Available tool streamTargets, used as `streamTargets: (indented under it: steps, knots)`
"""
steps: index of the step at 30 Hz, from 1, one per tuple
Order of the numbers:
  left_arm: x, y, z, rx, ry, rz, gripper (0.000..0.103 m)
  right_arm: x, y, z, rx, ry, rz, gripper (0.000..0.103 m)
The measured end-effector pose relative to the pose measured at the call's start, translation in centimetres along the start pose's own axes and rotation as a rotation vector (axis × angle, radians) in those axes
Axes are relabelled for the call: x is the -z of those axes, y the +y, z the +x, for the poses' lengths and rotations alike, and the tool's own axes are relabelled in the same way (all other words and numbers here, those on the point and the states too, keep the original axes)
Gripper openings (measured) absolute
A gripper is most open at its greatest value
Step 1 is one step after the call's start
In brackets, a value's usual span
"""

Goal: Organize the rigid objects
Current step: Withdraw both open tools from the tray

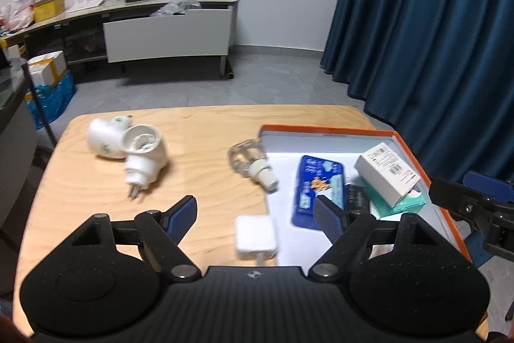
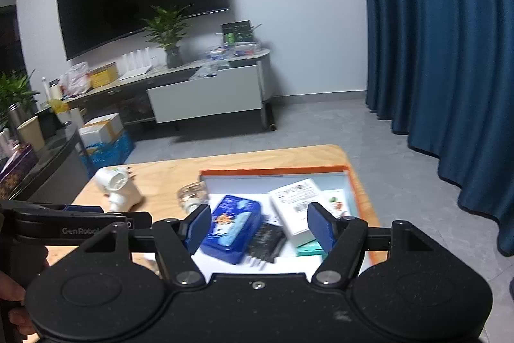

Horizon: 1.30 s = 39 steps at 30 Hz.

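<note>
Table: one, pale wood with rounded corners.

Hand-held grippers: two; left hand-held gripper spread wide, nothing between its blue pads, hovering over the table's near edge with the charger below the gap; right hand-held gripper likewise wide open and empty, hovering over the near part of the tray.

Tray: one, shallow, orange rim, white inside, on the right half of the table.

In the tray, four items:
- pencil case: one, blue, flat, cartoon print on the lid, lying at the left of the tray;
- white box: one, small carton with printed labels and a barcode, resting tilted on top of the teal box;
- teal box: one, mostly covered, only its near edge showing;
- black object: one, dark and ribbed, between pencil case and boxes; too blurred to identify.

On the bare table, four items:
- plug-in devices: two, white, rounded, touching each other at the far left, the nearer one lying with its metal prongs towards the camera;
- clear bottle: one, small, with a white neck, lying on its side just against the tray's left edge;
- charger: one, white, square, near the front edge beside the tray.
</note>
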State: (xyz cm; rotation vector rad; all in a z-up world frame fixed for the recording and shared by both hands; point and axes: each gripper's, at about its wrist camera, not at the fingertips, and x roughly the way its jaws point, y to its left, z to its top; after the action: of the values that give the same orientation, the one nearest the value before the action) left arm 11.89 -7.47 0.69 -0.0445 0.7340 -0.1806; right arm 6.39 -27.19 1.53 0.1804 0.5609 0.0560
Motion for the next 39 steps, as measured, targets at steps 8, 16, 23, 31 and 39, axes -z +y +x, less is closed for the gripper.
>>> streamTargets:
  steps: [8,16,23,31,39]
  knots:
    - [0.2,2.5,-1.6,-0.054,-0.023,-0.047,0.084,0.2,3.2,0.1,-0.053,0.021,-0.044,0.080]
    - [0.6,4.5,-2.4,-0.084,-0.042,-0.091,0.085,0.1,5.7,0.1,-0.092,0.030,-0.086,0.080]
    - [1.3,6.2,-3.1,-0.104,-0.056,-0.121,0.085,0.1,7.1,0.3,-0.112,0.041,-0.107,0.080]
    - [1.7,7.4,-3.3,-0.118,-0.057,-0.143,0.086,0.1,7.9,0.8,-0.128,0.054,-0.115,0.080]
    - [2.1,8.1,-3.2,-0.127,-0.053,-0.162,0.086,0.2,7.5,1.1,-0.116,0.062,-0.114,0.080]
